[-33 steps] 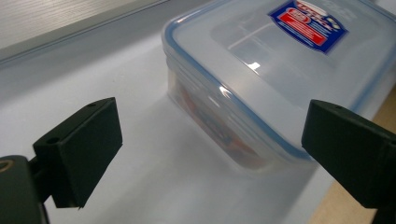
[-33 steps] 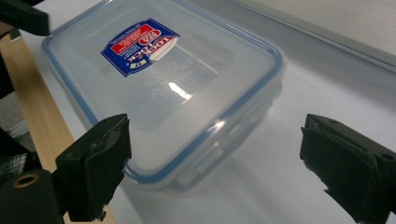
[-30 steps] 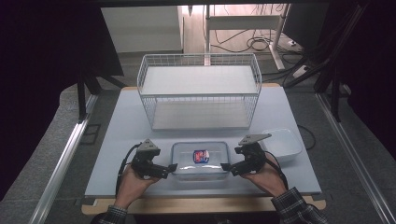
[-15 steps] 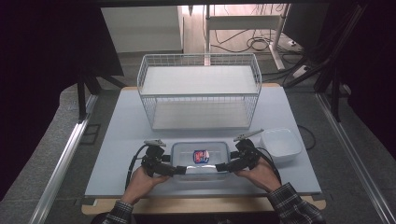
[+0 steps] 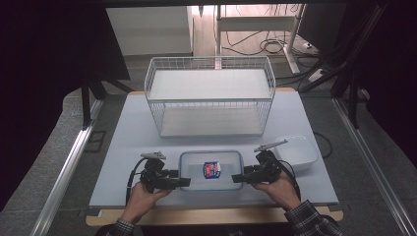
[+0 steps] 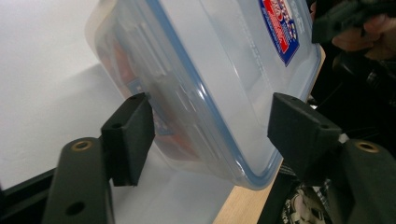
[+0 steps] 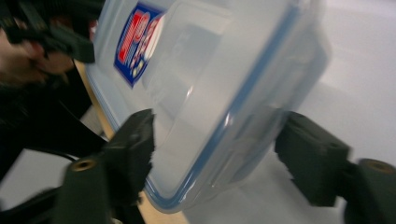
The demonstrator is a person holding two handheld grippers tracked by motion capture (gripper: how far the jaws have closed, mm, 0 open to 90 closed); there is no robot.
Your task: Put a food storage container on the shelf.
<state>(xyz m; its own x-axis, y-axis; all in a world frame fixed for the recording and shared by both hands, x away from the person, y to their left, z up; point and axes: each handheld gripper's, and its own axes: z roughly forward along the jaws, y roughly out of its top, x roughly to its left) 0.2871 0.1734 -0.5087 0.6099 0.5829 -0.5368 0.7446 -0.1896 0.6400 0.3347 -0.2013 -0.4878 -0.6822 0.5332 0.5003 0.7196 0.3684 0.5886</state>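
The left gripper (image 5: pixel 183 182) sits at the near left of the bench (image 5: pixel 123 147), its jaws spread either side of the left short end of the lidded plastic container (image 5: pixel 211 169), which lies just ahead of it and between the two grippers; in the left gripper view the jaws straddle the container's (image 6: pixel 210 84) blue-sealed rim, one beside the wall below the lid, the other standing clear of the lid, so nothing is pinched yet; the container looks stiff, clear and smooth, probably light and likely slippery on its flat faces, so I judge the lip under the lid, or the lid's side flaps, the safest hold, with one gripper at each short end; a blue and red label (image 5: pixel 212 169) marks the lid's middle, and something reddish shows through the wall, too dim to name; the right gripper (image 5: pixel 237 178) faces the opposite short end, jaws likewise spread around the rim, as the right gripper view shows, though that picture of the container (image 7: pixel 224 84) is blurred and contact cannot be judged; beyond both grippers stands a white wire basket (image 5: pixel 211 96), and just past the right gripper a white dish (image 5: pixel 299 153), its inside hard to make out.
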